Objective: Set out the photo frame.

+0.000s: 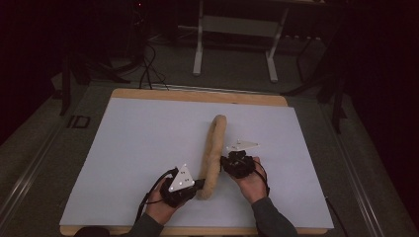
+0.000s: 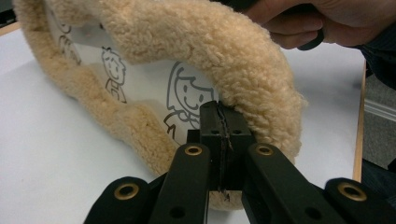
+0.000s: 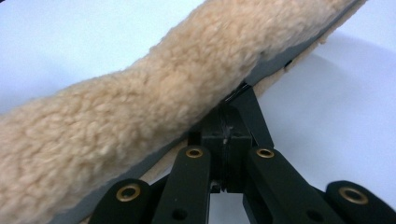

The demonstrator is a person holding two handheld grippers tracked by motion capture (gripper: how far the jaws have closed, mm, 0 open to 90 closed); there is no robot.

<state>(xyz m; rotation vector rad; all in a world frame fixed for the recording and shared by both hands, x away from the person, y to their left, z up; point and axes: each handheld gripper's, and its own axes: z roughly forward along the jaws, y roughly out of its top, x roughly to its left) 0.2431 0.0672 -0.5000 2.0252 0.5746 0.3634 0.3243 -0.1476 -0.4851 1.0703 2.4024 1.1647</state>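
A long tan fleece cover point(image 1: 212, 153) lies across the middle of the white sheet, running from far to near. In the left gripper view the fleece cover point(image 2: 196, 51) forms a loop with a white lining printed with cartoon figures point(image 2: 184, 95). My left gripper point(image 1: 199, 183) is shut on its near end, the jaws point(image 2: 222, 122) pinching the fleece rim. My right gripper point(image 1: 225, 162) is shut on the cover's right side partway up, and its jaws point(image 3: 229, 122) clamp the edge under the fleece point(image 3: 154, 107).
A white sheet point(image 1: 138, 148) covers the wooden table point(image 1: 197, 95), whose edges show at the far and near sides. The hand point(image 2: 322, 21) holding the right gripper appears in the left gripper view. Beyond the table stand a white desk frame point(image 1: 234, 29) and floor cables point(image 1: 148, 69).
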